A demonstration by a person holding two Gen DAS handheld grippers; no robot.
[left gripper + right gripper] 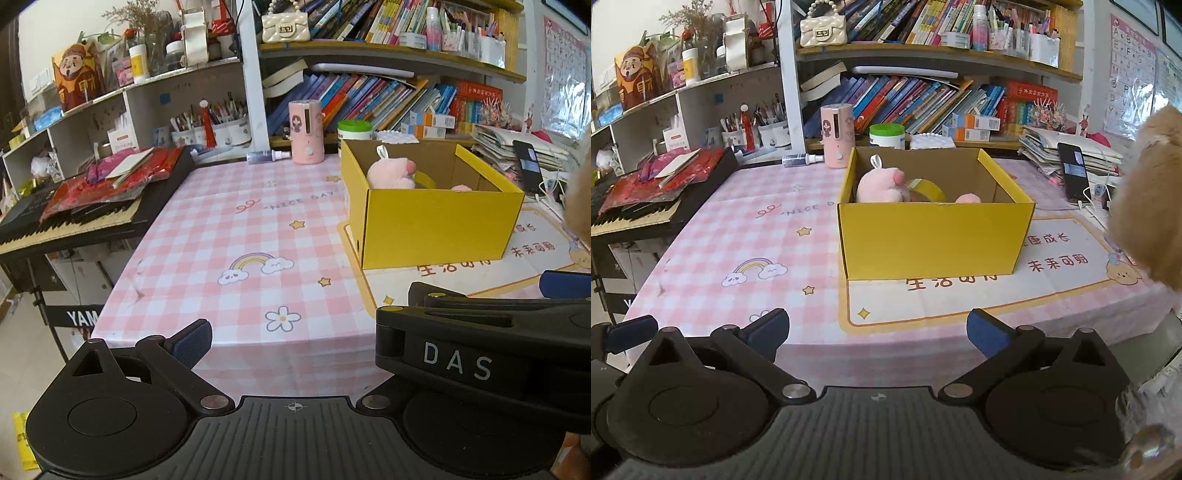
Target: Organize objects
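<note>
Both grippers hang at the near edge of the table, each empty. Seen from its own camera, the right gripper [877, 334] has its blue-padded fingers spread wide apart with nothing between them. The left gripper [295, 339] shows one blue pad at its left; its other side is hidden behind the black body of the right gripper, which crosses in front and bears the letters DAS, yet the gap that shows is wide and holds nothing.

Past them lies the pink checked tablecloth [738, 236], printed with a rainbow, stars and a flower. On a cream mat with red lettering [1067, 266] stands a yellow cardboard box [934, 240], open at the top, toward the far right of the table. Inside it sit a pink plush toy [882, 184] at the left and a roll of yellow tape [929, 190] just beside it.

A fuzzy tan plush [1148, 206] fills the right edge of the right view, blurred and close. Beyond the box stand a pink cylinder [836, 134] and a green-lidded tub [886, 134]. A keyboard [66, 225] piled with red packets sits at the left, and a phone [1073, 171] leans at the far right.
</note>
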